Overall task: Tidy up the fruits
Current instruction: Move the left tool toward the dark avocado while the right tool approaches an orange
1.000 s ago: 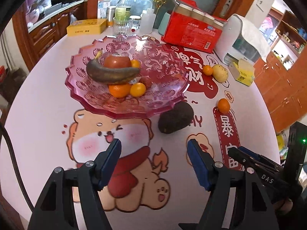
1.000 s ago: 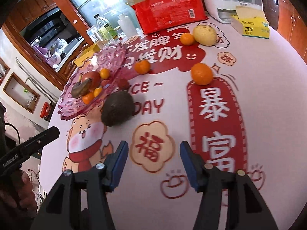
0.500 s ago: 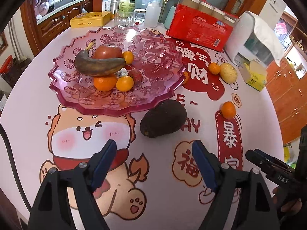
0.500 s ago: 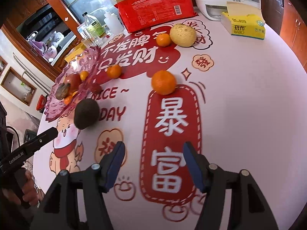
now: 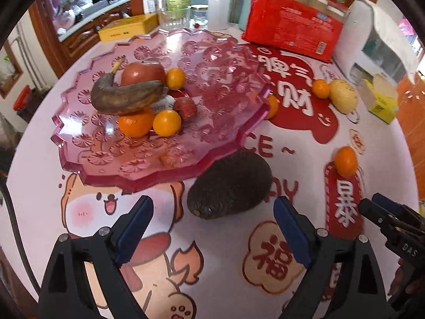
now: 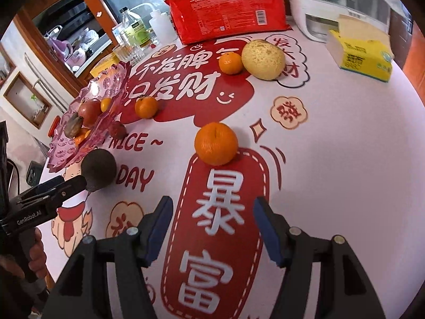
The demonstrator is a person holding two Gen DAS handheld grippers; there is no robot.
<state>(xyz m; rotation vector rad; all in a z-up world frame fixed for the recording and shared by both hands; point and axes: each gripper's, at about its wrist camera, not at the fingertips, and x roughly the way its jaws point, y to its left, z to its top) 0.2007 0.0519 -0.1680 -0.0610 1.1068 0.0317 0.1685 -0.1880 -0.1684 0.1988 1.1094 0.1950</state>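
The left gripper [image 5: 213, 220] stands wide open with nothing between its blue pads; its jaws have just been opening. Straight ahead of it, just beyond the fingertips, a dark avocado [image 5: 229, 184] lies on the tablecloth [image 5: 32, 199]. The avocado's long axis runs slantwise, its narrower stem end pointing down toward the left finger and its broad end up toward the right. Its far side sits just beside, perhaps under, the rim of the pink glass plate [image 5: 220, 122], which lies ahead and left of the claw. On that plate a browned banana [image 5: 126, 98] lies crosswise with its stem turned up at the left end, resting against a red apple [image 5: 143, 73] and above two small oranges.

The right gripper [image 6: 212, 226] is also released, empty, over a red panel of printed characters. Directly ahead of it, well apart from the tips, sits a tangerine [image 6: 215, 143], roundish, with a crease facing the camera. Farther ahead and slightly right, a pale yellow pear [image 6: 263, 59] touches another small orange [image 6: 230, 62].
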